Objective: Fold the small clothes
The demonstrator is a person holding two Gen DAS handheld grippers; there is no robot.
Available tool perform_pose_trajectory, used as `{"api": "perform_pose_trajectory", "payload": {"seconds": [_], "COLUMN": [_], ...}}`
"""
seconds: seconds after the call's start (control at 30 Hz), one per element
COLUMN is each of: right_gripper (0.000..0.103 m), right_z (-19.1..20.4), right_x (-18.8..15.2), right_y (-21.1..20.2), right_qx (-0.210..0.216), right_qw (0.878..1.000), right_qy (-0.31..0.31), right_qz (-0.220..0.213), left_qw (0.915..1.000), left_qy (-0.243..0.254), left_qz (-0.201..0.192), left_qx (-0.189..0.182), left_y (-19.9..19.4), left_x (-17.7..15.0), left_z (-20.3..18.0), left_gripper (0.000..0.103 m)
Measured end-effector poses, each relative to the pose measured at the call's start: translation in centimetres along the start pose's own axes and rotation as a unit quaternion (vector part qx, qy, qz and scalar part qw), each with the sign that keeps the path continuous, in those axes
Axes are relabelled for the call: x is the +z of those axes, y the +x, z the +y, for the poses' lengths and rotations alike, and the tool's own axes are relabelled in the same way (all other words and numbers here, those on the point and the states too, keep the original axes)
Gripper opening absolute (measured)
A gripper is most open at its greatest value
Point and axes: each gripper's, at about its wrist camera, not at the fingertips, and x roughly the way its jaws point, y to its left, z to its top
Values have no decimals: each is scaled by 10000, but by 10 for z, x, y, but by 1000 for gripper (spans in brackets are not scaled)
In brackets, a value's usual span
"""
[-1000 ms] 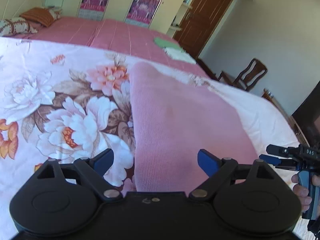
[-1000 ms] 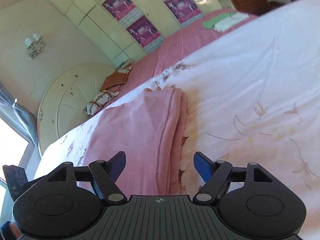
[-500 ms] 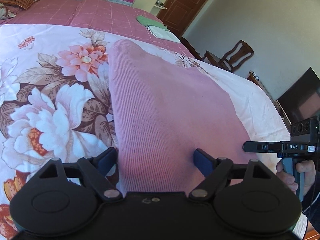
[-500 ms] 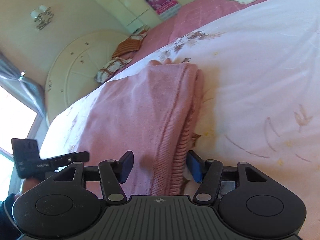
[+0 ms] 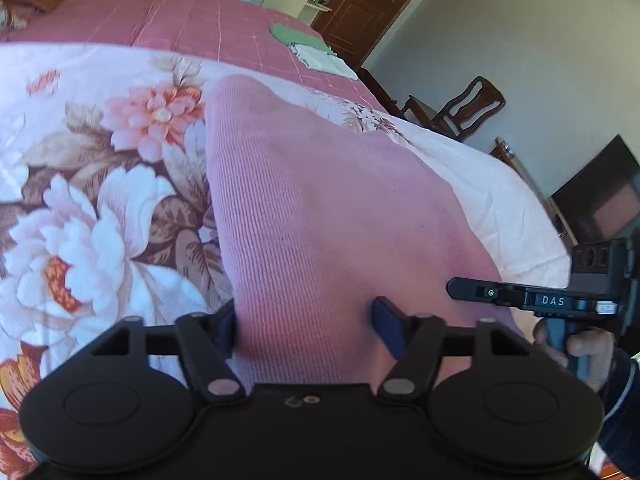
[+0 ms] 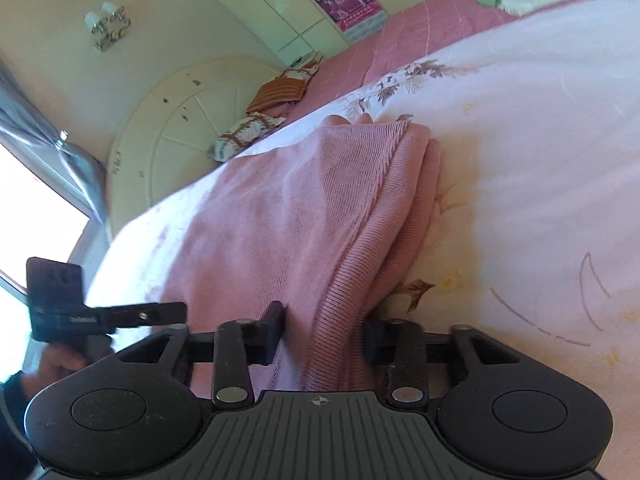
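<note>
Pink knit garment (image 5: pixel 320 208) lies folded on the floral bedspread (image 5: pixel 100 200). Left gripper (image 5: pixel 306 326) and right gripper (image 6: pixel 320 332) have just been closing, each straddling a near edge; contact cannot be confirmed.

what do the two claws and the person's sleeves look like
Both are black plastic: the left claw and the right claw each have two round side discs, riveted link arms and dark blue pads. The right one's handheld unit reads "DAS" in white. Both hands come from dark sleeves.
</note>
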Motion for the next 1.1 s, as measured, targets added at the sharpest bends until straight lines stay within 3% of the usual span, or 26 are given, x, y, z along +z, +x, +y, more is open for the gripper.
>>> {"api": "perform_pose_trajectory", "payload": {"seconds": [0.13, 0.27, 0.7, 0.9, 1.1], "right_gripper": [24, 22, 21, 21, 21], "right_z": [31, 59, 136, 175, 222], "right_x": [-11, -19, -21, -27, -33], "right_y": [2, 0, -21, -16, 12], "right_qx": [-683, -1105, -1520, -1616, -1545], "right_qw": [9954, 9873, 9667, 9613, 9594], "right_qy": [-650, -1087, -1911, -2075, -2184], "right_qz": [-180, -354, -762, -817, -889], "left_qw": [9974, 9938, 9906, 9886, 9861], "left_qy": [447, 734, 1111, 1221, 1215], "left_qz": [-168, -338, -691, -816, -1045], "left_qx": [544, 763, 403, 324, 436], "left_y": [-4, -15, -66, -102, -150], "left_x": [0, 0, -3, -5, -10], "left_z": [-26, -42, -63, -47, -8], "left_gripper": [47, 39, 37, 37, 37]}}
